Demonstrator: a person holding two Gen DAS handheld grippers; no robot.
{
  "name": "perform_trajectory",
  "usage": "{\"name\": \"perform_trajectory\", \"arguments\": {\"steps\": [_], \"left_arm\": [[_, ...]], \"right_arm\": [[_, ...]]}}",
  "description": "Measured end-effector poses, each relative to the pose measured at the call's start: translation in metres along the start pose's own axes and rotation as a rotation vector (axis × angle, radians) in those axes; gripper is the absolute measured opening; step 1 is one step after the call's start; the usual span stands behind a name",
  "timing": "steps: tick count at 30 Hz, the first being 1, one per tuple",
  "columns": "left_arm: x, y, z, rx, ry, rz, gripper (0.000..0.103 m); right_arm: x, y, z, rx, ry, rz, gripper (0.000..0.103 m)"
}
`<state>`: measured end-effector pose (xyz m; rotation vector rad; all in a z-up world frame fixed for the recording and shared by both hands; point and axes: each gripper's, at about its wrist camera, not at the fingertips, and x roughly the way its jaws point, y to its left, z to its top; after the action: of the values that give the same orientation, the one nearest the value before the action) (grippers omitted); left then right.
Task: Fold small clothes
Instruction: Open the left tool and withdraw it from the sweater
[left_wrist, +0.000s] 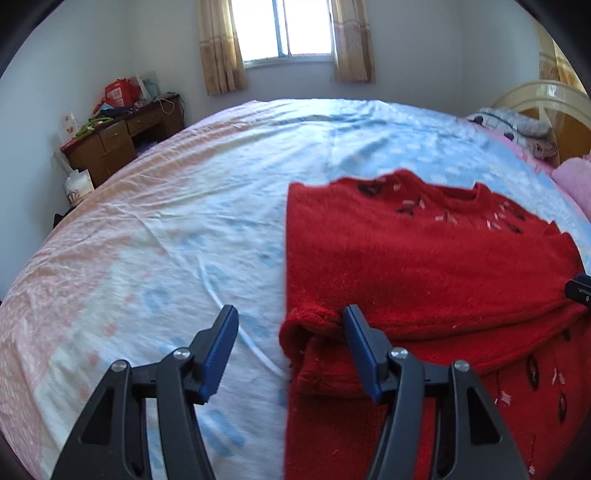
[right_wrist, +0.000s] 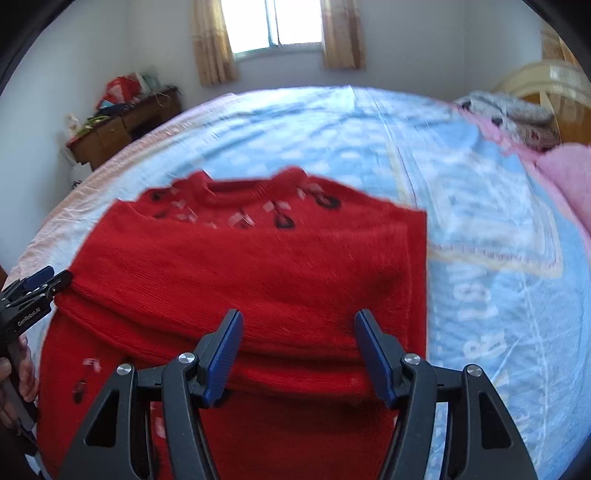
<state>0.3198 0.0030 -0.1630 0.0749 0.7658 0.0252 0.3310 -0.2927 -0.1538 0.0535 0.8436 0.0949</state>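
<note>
Left wrist view: on the bed, both spread grippers, left and right, empty, face the sweater, its folded edge running crosswise just ahead of them.

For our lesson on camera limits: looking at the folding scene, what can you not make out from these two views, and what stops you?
- Red sweater: its near part runs off the bottom edge in both views.
- Sleeves: not visible in either view, perhaps folded under.
- Decorations near the collar: blurred in the right wrist view.
- Desk clutter: too small to identify.
</note>
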Motion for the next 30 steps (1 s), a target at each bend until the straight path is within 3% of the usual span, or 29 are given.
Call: {"name": "perform_trajectory", "arguments": {"steps": [9,16,30], "left_arm": [[0.002,0.000,-0.004,-0.007,0.008,-0.002,0.073],[-0.006,0.000,-0.006,0.001,0.026,-0.015,0.073],[-0.086,0.006,-0.031,0.041,0.012,-0.133,0.073]], "right_arm": [[0.001,-0.001,-0.009,-0.040,0.021,-0.026,0.062],[-0.003,0.002,-0.014,-0.031,-0.010,-0.052,0.063],[-0.074,0.016,-0.062,-0.014,-0.004,0.035,0.065]]}}
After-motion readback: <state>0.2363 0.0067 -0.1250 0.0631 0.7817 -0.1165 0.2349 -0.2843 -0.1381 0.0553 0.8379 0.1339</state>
